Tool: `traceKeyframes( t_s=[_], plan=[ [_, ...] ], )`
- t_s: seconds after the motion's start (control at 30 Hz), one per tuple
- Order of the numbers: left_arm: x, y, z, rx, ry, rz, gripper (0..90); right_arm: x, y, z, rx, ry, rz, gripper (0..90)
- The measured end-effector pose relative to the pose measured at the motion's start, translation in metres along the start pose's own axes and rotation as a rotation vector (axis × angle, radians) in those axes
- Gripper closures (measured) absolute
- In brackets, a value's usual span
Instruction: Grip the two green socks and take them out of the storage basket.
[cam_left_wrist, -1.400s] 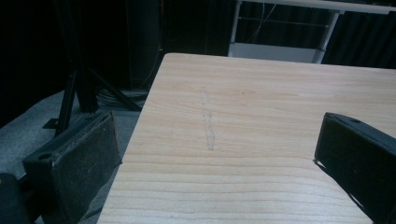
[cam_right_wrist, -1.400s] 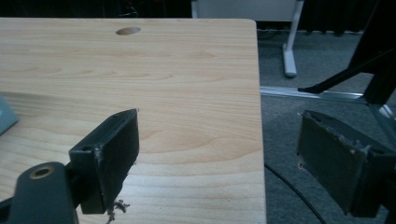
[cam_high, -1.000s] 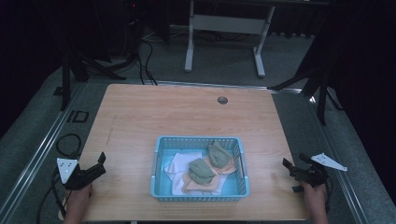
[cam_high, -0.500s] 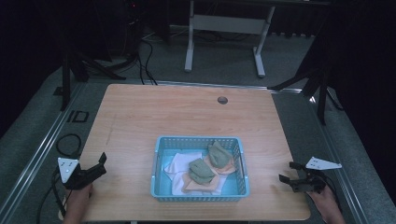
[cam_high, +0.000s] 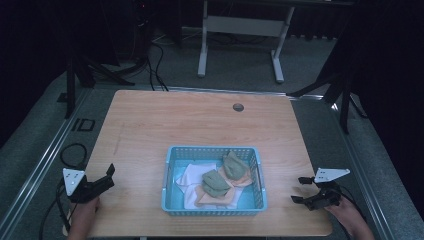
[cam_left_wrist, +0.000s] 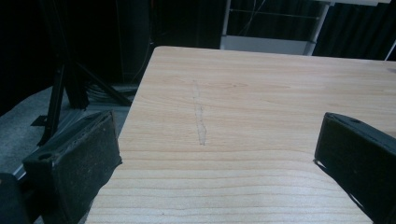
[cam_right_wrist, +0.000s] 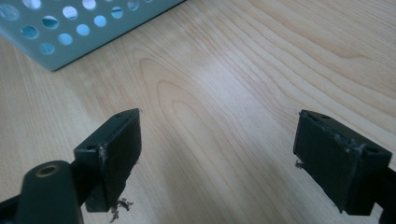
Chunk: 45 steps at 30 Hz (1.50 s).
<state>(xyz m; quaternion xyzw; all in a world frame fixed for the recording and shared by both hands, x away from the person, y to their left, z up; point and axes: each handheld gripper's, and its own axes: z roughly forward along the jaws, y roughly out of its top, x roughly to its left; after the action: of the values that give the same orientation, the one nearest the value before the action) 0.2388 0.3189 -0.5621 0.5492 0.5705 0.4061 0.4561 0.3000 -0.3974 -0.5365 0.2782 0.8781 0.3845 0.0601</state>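
Two grippers sat at the near corners of one wooden table, one on each side of one blue basket. Left gripper was well left of the basket, near the table's left edge, jaws spread wide, gripping nothing. In the left gripper view its two black pads framed bare wood with one faint vertical scratch between them. Right gripper was right of the basket, near but apart from it, jaws spread too, nothing between them. In the right gripper view a corner of the perforated basket wall lay ahead and to the upper left, apart from the pads.

Basket held a pile of cloths: two green ones on top, side by side, one toward the basket's middle and one toward its far right corner. Orange cloth under them, count unclear, at least two patches showing. White cloth toward the basket's left side, count unclear.

One grey three-cornered plate on each gripper. One round grommet hole in the table, well beyond the basket toward the far edge. One hand behind each gripper at the near edge.
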Motion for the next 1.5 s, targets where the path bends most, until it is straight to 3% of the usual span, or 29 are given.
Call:
traceKeyframes(
  t_s=[0.13, 0.33, 0.47, 0.73, 0.83, 1.03, 1.5],
  plan=[
    [0.000, 0.000, 0.000, 0.001, -0.002, 0.000, 0.5, 0.002, 0.007, 0.000, 0.018, 0.036, 0.028, 14.5],
    [0.000, 0.000, 0.000, 0.004, -0.002, 0.002, 0.4, 0.011, 0.017, 0.002, 0.049, 0.054, -0.012, 13.3],
    [0.000, 0.000, 0.000, 0.004, -0.006, 0.002, 0.5, 0.020, 0.028, 0.003, 0.054, 0.067, -0.068, 11.5],
    [-0.001, 0.000, 0.000, 0.010, -0.006, 0.010, 0.5, 0.029, 0.053, 0.001, 0.065, 0.096, -0.074, 12.3],
    [-0.001, 0.000, 0.000, 0.011, -0.007, 0.016, 0.5, 0.034, 0.068, 0.002, 0.089, 0.092, -0.108, 13.0],
    [-0.001, 0.000, 0.000, 0.012, -0.009, 0.014, 0.5, 0.045, 0.093, 0.003, 0.078, 0.103, -0.180, 13.0],
    [-0.001, 0.000, 0.000, 0.013, -0.012, 0.015, 0.5, 0.071, 0.143, 0.031, 0.126, 0.172, -0.263, 13.2]
  ],
)
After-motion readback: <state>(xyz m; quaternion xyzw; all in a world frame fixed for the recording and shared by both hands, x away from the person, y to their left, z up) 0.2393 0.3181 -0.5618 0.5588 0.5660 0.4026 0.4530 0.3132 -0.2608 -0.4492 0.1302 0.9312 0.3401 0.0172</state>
